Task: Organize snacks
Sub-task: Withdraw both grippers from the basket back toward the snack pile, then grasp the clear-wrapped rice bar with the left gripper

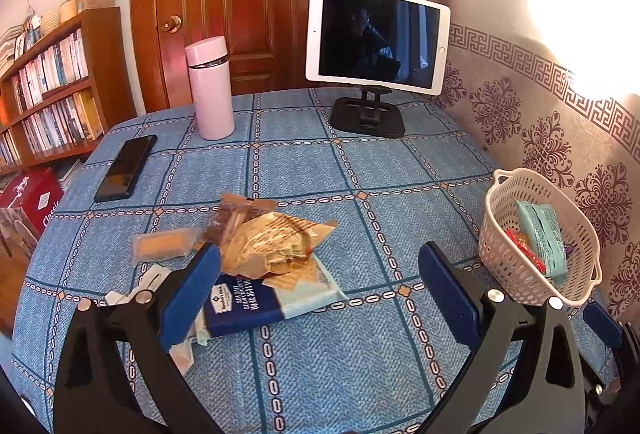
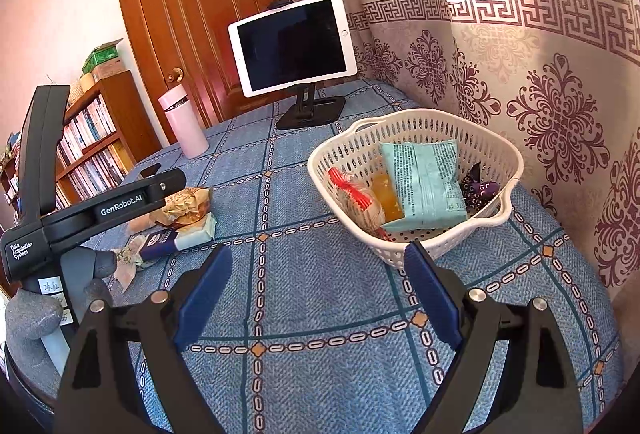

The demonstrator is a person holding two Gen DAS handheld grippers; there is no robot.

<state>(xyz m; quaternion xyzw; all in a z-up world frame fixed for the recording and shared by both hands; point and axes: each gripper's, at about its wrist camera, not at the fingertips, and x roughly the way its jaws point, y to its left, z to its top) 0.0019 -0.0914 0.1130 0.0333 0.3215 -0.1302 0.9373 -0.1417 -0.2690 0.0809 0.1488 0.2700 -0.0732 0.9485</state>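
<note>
Landmark: white perforated plastic basket [image 2: 416,234], sitting on the blue checked tabletop [image 2: 304,298] close to the patterned curtain [image 2: 560,121].

Inside the basket: a pale teal snack packet [image 2: 424,181] is lying across the middle; a red-and-white striped wrapped snack [image 2: 354,199] and an orange translucent packet [image 2: 386,199] are lying at its left; a small dark purple wrapper [image 2: 480,189] is lying at its right, against the basket wall.

Right gripper [image 2: 318,274]: jaws are standing wide apart with nothing between the blue pads, just in front of the basket's near rim. Touching the rim or not: cannot tell.

Left gripper [image 1: 320,274]: jaws are likewise standing wide apart, gripping nothing. It is hovering to the left of the basket, over a loose pile of snacks still lying on the tabletop: a navy-and-pale-blue cracker packet [image 1: 276,298], a crumpled tan paper-look wrapper [image 1: 276,238] lying on top of it, a brown packet [image 1: 232,218] behind that, and a clear-wrapped tan biscuit bar [image 1: 164,244] at the pile's far left. The left blue pad is overlapping the cracker packet's end in view; contact cannot be judged.

Beyond the basket: a white tablet on a black stand [image 1: 378,39], a pink cylindrical flask [image 1: 210,87], a black phone [image 1: 126,167] lying flat.
</note>
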